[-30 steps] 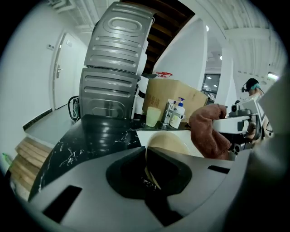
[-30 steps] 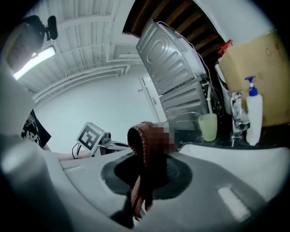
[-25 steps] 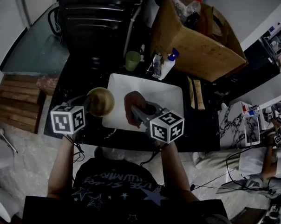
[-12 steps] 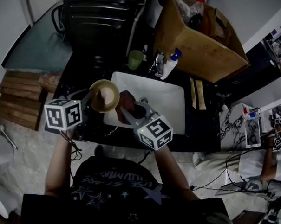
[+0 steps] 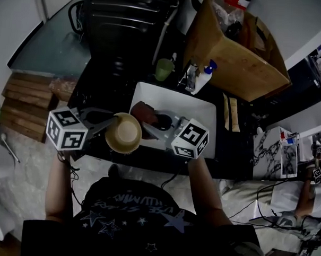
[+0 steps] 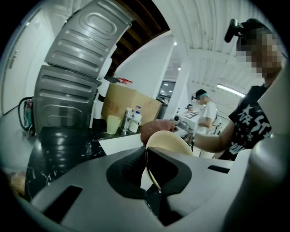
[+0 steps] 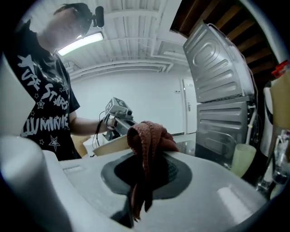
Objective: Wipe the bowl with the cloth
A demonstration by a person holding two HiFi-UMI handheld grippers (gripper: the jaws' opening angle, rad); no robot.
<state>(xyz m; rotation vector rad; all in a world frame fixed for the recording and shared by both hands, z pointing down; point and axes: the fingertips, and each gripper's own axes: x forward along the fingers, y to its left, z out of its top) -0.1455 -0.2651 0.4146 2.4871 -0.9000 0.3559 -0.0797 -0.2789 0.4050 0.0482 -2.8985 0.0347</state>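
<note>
A tan bowl (image 5: 123,133) is held in the air over the sink's near left corner, its hollow facing up at the head camera. My left gripper (image 5: 108,129) is shut on the bowl's rim; in the left gripper view the bowl (image 6: 168,144) stands on edge between the pads of that left gripper (image 6: 152,177). My right gripper (image 5: 149,127) is shut on a reddish-brown cloth (image 5: 143,112), which hangs bunched just beyond the bowl. In the right gripper view the cloth (image 7: 147,138) droops over the right gripper (image 7: 141,181), with the bowl's edge (image 7: 113,146) close behind it.
The white sink (image 5: 198,113) lies below both grippers, with a dark drain (image 5: 163,120). A green cup (image 5: 164,69), a faucet (image 5: 191,76) and a soap bottle (image 5: 205,77) stand at its far edge. A cardboard box (image 5: 233,51) and a black appliance (image 5: 128,20) stand behind.
The left gripper has turned the bowl from underside up to hollow up and drawn it nearer the person. The right gripper has kept the cloth and swung it close to the bowl.
</note>
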